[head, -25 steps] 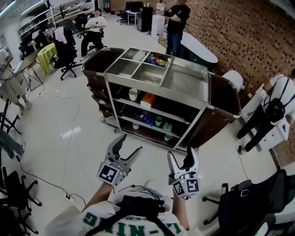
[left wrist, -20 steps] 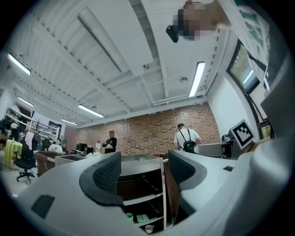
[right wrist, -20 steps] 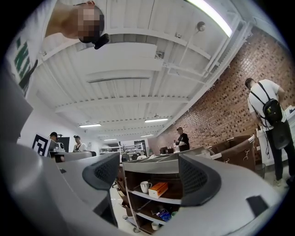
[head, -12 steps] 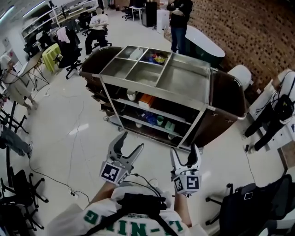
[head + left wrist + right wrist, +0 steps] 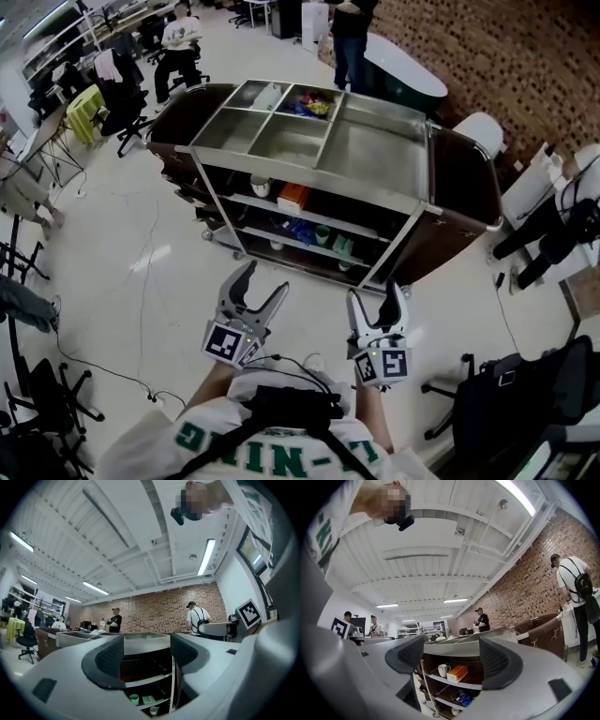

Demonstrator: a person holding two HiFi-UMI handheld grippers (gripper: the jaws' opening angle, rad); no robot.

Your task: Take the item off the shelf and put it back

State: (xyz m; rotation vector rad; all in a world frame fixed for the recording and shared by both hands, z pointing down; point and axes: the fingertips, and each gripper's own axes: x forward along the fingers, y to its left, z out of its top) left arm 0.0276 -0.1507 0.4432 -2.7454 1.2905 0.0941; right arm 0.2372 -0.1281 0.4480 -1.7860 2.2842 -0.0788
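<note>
Cardboard-looking orange box on the cart's upper shelf, just right of the white mug, is probably light but crushable, so pinch its sides gently; left gripper gapes empty, and right gripper has just narrowed its jaws slightly, wide apart with nothing between.

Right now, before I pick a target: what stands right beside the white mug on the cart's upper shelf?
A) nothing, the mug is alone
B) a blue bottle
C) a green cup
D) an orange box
D: in the right gripper view the orange box stands right next to the white mug on the upper shelf of the cart.
</note>
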